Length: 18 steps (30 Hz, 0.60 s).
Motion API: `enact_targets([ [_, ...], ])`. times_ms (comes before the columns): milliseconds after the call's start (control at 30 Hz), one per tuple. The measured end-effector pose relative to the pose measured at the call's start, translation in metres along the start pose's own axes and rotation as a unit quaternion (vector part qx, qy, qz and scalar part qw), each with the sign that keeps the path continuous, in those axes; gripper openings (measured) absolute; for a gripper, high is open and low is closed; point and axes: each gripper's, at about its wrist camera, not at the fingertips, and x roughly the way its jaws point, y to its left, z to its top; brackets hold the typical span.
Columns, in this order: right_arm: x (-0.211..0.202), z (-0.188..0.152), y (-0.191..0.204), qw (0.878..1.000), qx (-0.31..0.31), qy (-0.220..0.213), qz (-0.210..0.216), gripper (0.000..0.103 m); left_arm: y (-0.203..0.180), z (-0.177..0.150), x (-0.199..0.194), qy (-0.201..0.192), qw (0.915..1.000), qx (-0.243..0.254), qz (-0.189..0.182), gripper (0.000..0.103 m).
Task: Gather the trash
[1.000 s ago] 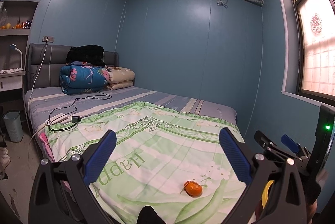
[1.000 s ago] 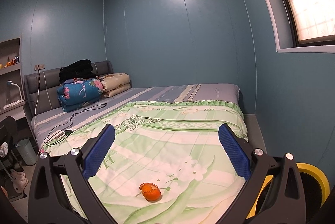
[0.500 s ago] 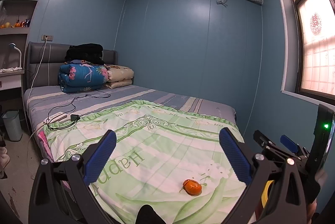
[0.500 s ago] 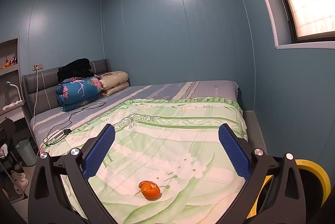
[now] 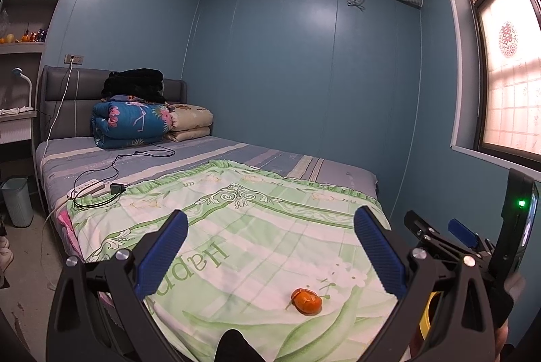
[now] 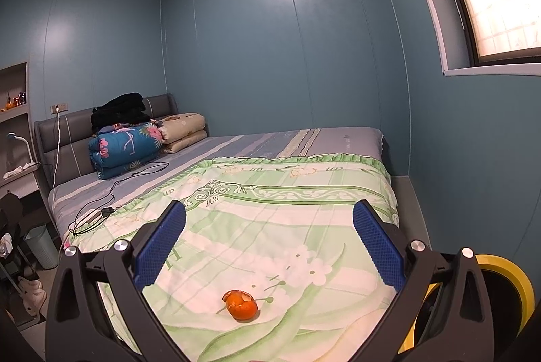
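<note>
An orange peel (image 5: 306, 301) lies near the foot of the bed on a green floral blanket (image 5: 257, 226). My left gripper (image 5: 270, 243) hovers above and short of it, open, nothing between its blue pads. In the right wrist view the same orange peel (image 6: 240, 304) sits low between the fingers of my right gripper (image 6: 268, 242), which is also open and empty. The right gripper's body shows at the right edge of the left wrist view, beside the bed.
A yellow-rimmed bin (image 6: 507, 291) stands at the right of the bed's foot. Folded quilts (image 5: 135, 121) and a power strip with cables (image 5: 98, 189) lie further up the bed. A grey wastebasket (image 5: 17, 199) stands on the floor at the left. Blue walls enclose the far side.
Both views have shifted slightly, with the peel sitting a little further forward in each. Both grippers stay open.
</note>
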Motion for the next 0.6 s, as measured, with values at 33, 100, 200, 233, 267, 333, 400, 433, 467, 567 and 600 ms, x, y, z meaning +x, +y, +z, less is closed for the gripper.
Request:
enact_targets([
  [33,0.0004,-0.0002,-0.0002,1.000,0.000,0.001,0.000,0.095,0.0001,-0.0003,0.0003,0.001,1.0000,0.001,-0.001,0.095],
  [100,0.0009,-0.0005,-0.0005,1.000,0.001,0.002,0.000,0.095,-0.0003,-0.0006,0.0006,0.002,1.0000,0.002,-0.001,0.095],
  [200,0.0015,-0.0013,-0.0007,1.000,0.002,0.005,0.000,0.095,-0.0010,-0.0013,0.0006,0.003,1.0000,0.003,-0.002,0.095],
  [233,0.0016,-0.0013,-0.0011,1.000,0.002,0.005,0.000,0.095,-0.0006,-0.0016,0.0010,0.003,1.0000,0.003,-0.003,0.095],
  [267,0.0017,-0.0015,-0.0012,1.000,0.003,0.006,0.000,0.095,0.0000,-0.0018,0.0009,0.004,1.0000,0.003,-0.003,0.095],
  [333,0.0020,-0.0018,-0.0019,1.000,0.004,0.007,0.000,0.095,-0.0002,-0.0019,0.0013,0.005,1.0000,0.003,-0.004,0.095],
  [400,0.0021,-0.0020,-0.0031,1.000,0.005,0.008,0.000,0.095,-0.0005,-0.0017,0.0012,0.005,1.0000,0.003,-0.005,0.095],
  [433,0.0021,-0.0021,-0.0036,1.000,0.006,0.008,0.000,0.095,-0.0009,-0.0017,0.0010,0.005,1.0000,0.003,-0.005,0.095],
  [467,0.0022,-0.0021,-0.0040,1.000,0.007,0.009,-0.001,0.095,-0.0008,-0.0018,0.0011,0.005,1.0000,0.003,-0.006,0.095],
  [567,0.0035,-0.0024,-0.0043,1.000,0.007,0.010,-0.001,0.095,-0.0004,-0.0018,0.0027,0.008,0.9999,0.003,-0.007,0.095],
  [600,0.0037,-0.0026,-0.0045,1.000,0.007,0.011,-0.001,0.095,-0.0006,-0.0021,0.0028,0.009,0.9999,0.003,-0.007,0.095],
])
